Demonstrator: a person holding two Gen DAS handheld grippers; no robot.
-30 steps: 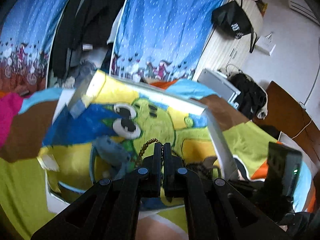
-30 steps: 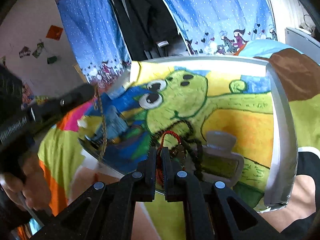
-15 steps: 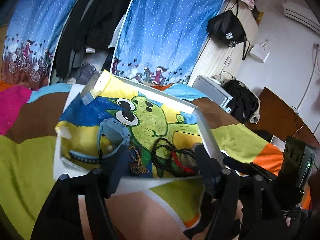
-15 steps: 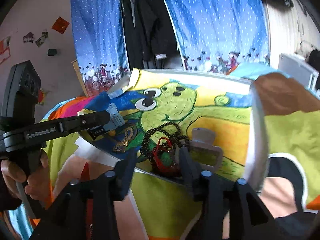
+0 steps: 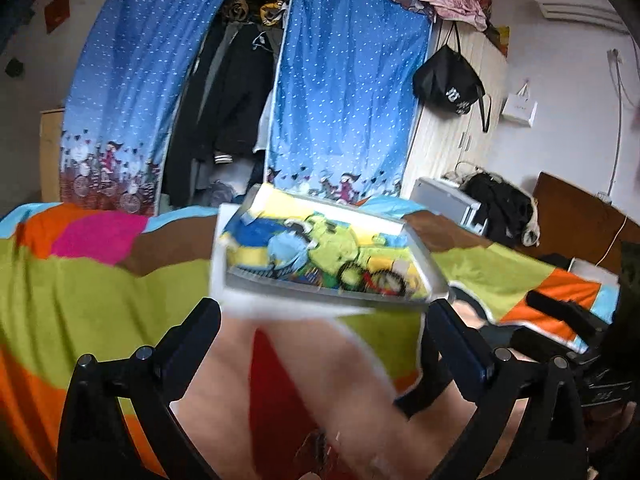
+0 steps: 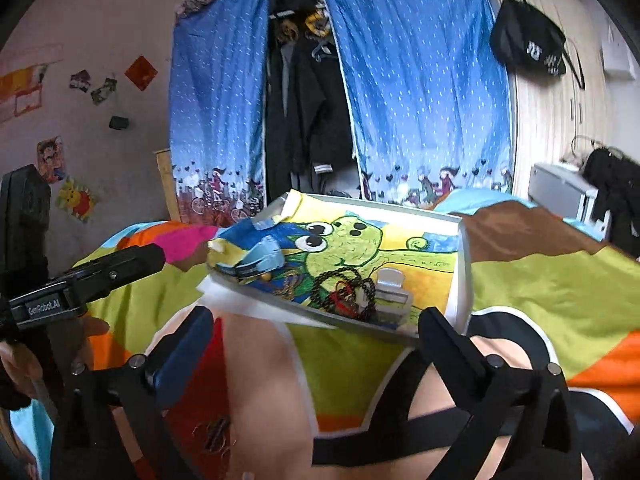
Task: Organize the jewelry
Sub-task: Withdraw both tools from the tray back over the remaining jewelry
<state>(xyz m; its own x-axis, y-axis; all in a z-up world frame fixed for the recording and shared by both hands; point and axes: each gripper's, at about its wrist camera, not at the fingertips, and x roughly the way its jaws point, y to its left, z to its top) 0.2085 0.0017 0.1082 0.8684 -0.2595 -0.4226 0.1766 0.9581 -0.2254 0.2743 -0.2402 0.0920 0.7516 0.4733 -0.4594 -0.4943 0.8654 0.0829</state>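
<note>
A white tray [image 6: 462,280] with a green frog picture sits on the bright bedspread [image 6: 560,292]. Inside it, toward 6 o'clock, lie a black bead necklace [image 6: 344,280] with a red cord [image 6: 347,294] in the middle, a gold chain [image 6: 286,284] at its 9 o'clock, and a clear bottle [image 6: 394,292] at its 3 o'clock. The left claw [image 5: 320,320] and right claw [image 6: 316,320] both gape wide with nothing in them. Blue curtains [image 6: 420,80] hang at 12 o'clock.
</note>
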